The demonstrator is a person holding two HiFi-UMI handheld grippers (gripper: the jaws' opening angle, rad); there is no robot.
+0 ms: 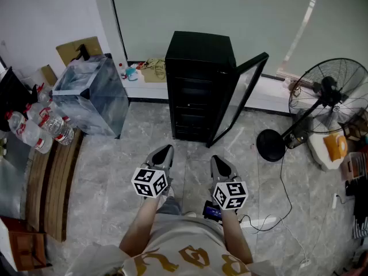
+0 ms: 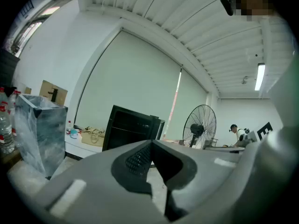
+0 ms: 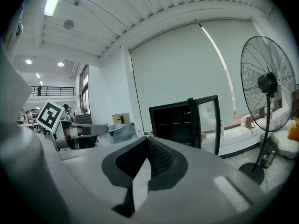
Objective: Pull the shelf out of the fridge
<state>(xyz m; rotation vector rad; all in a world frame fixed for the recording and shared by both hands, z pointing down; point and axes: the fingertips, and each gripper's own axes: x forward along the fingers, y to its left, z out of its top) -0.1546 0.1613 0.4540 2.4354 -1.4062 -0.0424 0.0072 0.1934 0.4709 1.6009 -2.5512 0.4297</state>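
Note:
The black mini fridge [image 1: 198, 91] stands on the floor ahead with its glass door [image 1: 240, 99] swung open to the right. Dark shelves [image 1: 192, 105] sit inside it, level and pushed in. My left gripper [image 1: 163, 153] and right gripper [image 1: 221, 163] hover side by side well short of the fridge, both shut with nothing between their fingers. The left gripper view has the shut left gripper [image 2: 150, 143] in front of the fridge [image 2: 133, 127]. The right gripper view has the shut right gripper [image 3: 147, 139], the open fridge [image 3: 174, 122], a thin shelf [image 3: 173, 123] and the door [image 3: 209, 120].
A clear plastic bin [image 1: 92, 91] stands left of the fridge. Water bottles [image 1: 40, 125] lie on a wooden bench [image 1: 49, 177] at the far left. A standing fan [image 1: 330, 96] with a round base [image 1: 271, 144] and cables [image 1: 276, 211] is to the right.

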